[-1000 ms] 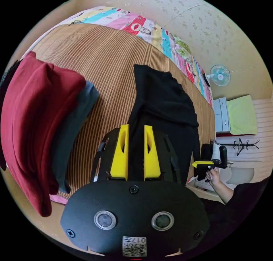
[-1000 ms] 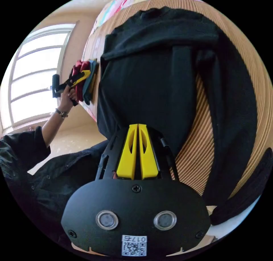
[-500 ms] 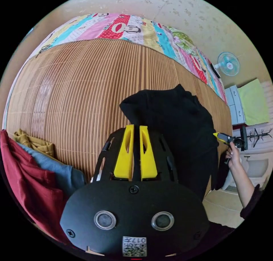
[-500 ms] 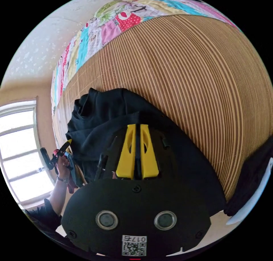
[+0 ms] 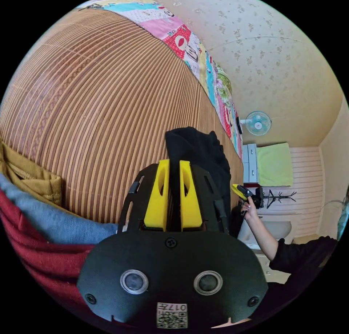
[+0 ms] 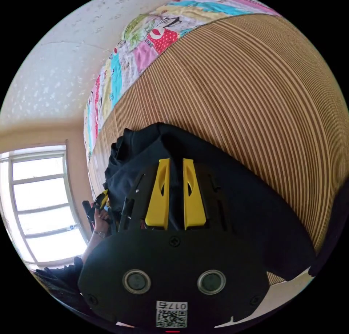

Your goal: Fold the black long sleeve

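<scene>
Black long sleeve [image 6: 232,188], window [image 6: 40,203], fan [image 5: 258,123]

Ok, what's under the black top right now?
The black top lies on the striped bamboo mat, which shows all round it. Whatever sits under the cloth itself is covered, and the right tool hides its near part.

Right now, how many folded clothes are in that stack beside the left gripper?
3 show: a mustard one farthest up the mat, a grey-blue one next, a dark red one nearest. More may be hidden past the edge.
</scene>
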